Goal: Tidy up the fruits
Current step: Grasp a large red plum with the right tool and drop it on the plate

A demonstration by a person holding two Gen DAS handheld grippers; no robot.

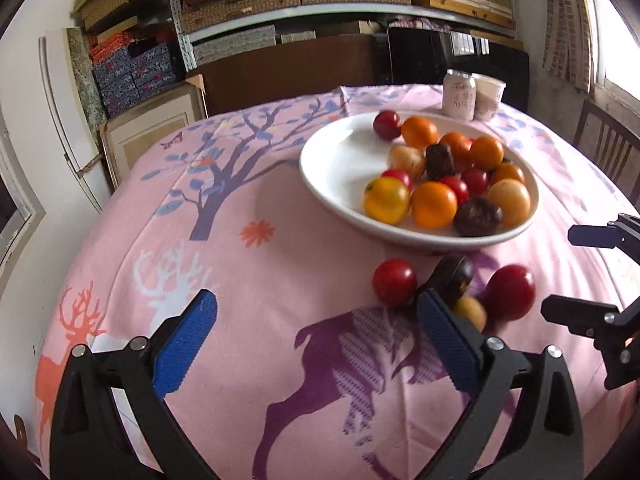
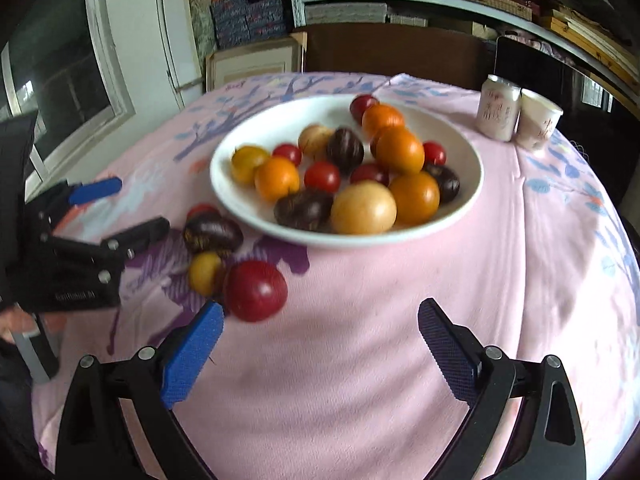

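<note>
A white plate (image 1: 336, 160) (image 2: 460, 152) holds several red, orange, yellow and dark purple fruits. On the pink cloth in front of it lie a small red fruit (image 1: 394, 282) (image 2: 202, 211), a dark purple fruit (image 1: 454, 274) (image 2: 212, 234), a small yellow fruit (image 1: 472, 312) (image 2: 204, 272) and a larger red fruit (image 1: 512, 292) (image 2: 256, 290). My left gripper (image 1: 316, 316) (image 2: 132, 208) is open and empty, its right finger just in front of the purple and yellow fruits. My right gripper (image 2: 320, 324) (image 1: 568, 276) is open and empty, its left finger beside the larger red fruit.
A pink drink can (image 1: 458, 94) (image 2: 498, 108) and a paper cup (image 1: 488, 96) (image 2: 538, 124) stand behind the plate. Shelves of boxes and a dark chair back (image 1: 288, 68) lie beyond the table's far edge. Another chair (image 1: 608, 148) stands at the right.
</note>
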